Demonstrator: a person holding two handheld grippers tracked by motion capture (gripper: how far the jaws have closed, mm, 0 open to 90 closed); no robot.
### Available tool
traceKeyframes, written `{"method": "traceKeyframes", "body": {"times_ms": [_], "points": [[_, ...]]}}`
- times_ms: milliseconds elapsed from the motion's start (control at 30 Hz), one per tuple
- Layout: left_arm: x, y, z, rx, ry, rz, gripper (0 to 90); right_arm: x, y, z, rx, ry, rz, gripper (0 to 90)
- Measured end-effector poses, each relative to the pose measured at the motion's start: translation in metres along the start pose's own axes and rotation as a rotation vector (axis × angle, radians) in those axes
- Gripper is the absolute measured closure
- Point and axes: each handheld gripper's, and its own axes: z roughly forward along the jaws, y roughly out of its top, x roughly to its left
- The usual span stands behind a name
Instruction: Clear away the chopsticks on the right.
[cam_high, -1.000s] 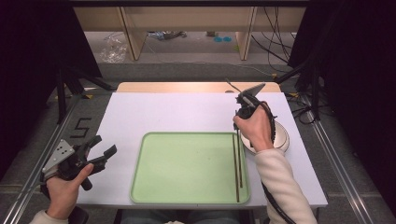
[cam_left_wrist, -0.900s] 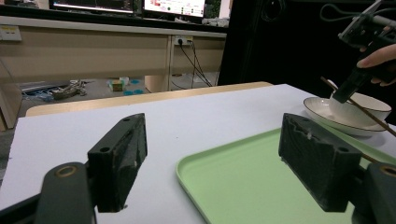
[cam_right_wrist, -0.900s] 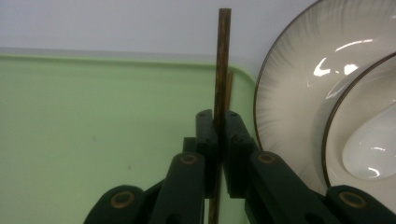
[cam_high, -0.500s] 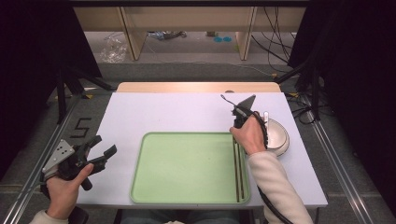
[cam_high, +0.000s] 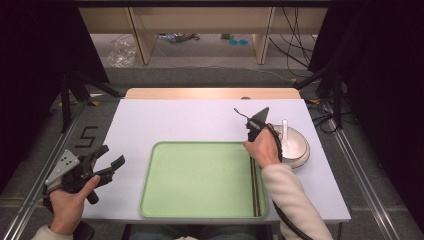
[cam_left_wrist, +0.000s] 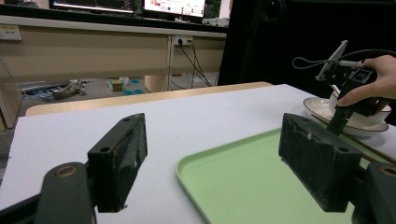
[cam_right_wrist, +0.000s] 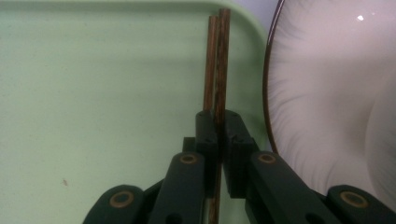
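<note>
Our right gripper (cam_right_wrist: 216, 140) pinches one chopstick (cam_right_wrist: 221, 60); letting go carelessly, we might roll it onto its twin (cam_right_wrist: 209, 60).

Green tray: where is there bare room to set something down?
The green tray is bare from its left rim across to the chopsticks along its right edge. That edge is crowded: the right tongs grip a chopstick there, beside the plate.
</note>
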Motion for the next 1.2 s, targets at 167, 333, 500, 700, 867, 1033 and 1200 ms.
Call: {"method": "traceKeyframes", "body": {"times_ms": [167,333,500,700,867,1033,1200], "points": [[0.0,0.0,0.0,0.001,0.0,0.0,23.5,0.0,0.0,0.001,-0.003,-0.001,0.001,87.2],[0.0,0.0,0.0,0.0,-0.001,0.0,23.5,0.0,0.0,0.002,-0.002,0.008,-0.002,85.0],[0.0,0.0,0.0,0.0,-0.001,0.002,23.5,0.002,-0.001,0.0,-0.016,0.007,0.004,84.4],[0.0,0.0,0.0,-0.002,0.002,0.0,23.5,0.001,-0.006,-0.012,-0.067,0.026,-0.059,80.4],[0.0,0.0,-0.001,-0.003,0.003,-0.001,23.5,0.006,-0.021,-0.035,-0.242,0.113,-0.12,73.9],[-0.001,0.0,-0.001,-0.003,0.005,0.001,23.5,-0.001,-0.042,-0.051,-0.493,0.196,-0.311,67.4],[-0.001,0.0,-0.001,-0.004,0.005,0.002,23.5,-0.014,-0.067,-0.066,-0.71,0.284,-0.417,58.9]]}}
